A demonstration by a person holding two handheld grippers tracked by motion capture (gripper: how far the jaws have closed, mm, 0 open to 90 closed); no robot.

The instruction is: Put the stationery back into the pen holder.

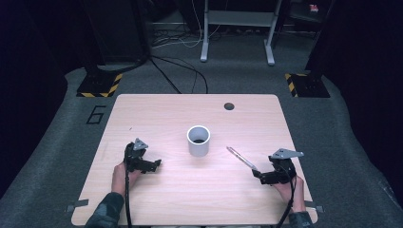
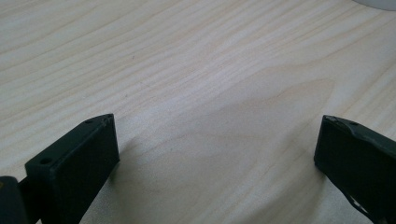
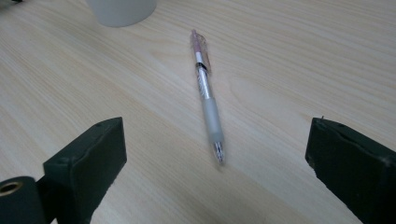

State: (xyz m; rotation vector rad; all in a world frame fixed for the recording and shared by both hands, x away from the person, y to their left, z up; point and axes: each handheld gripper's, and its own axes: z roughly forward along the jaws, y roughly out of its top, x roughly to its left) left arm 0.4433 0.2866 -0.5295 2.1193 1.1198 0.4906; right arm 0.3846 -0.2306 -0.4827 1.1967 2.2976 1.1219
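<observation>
1. A pale wood-grain tabletop (image 1: 190, 194) stands on grey carpet in a dark room, with the person's forearms coming in over its near edge.
2. Nearest on the person's left, the left hand-held gripper (image 1: 157, 164) sits low over the wood, its jaws spread wide with only bare grain between them in the left gripper view (image 2: 217, 154).
3. On the person's right, the right hand-held gripper (image 1: 256, 174) is also spread wide and holds nothing (image 3: 217, 163).
4. A clear-barrelled pen (image 3: 206, 91) lies flat on the tabletop just ahead of the right jaws, its metal tip pointing toward them and its pinkish clip end pointing away; in the high view the pen (image 1: 241, 158) lies slanted, its near end close to the gripper.
5. Farther in, near the middle of the tabletop, a white cup (image 1: 198, 140) stands upright, apart from the pen.
6. Beyond, a round dark cable hole (image 1: 229, 106) marks the far edge.
</observation>
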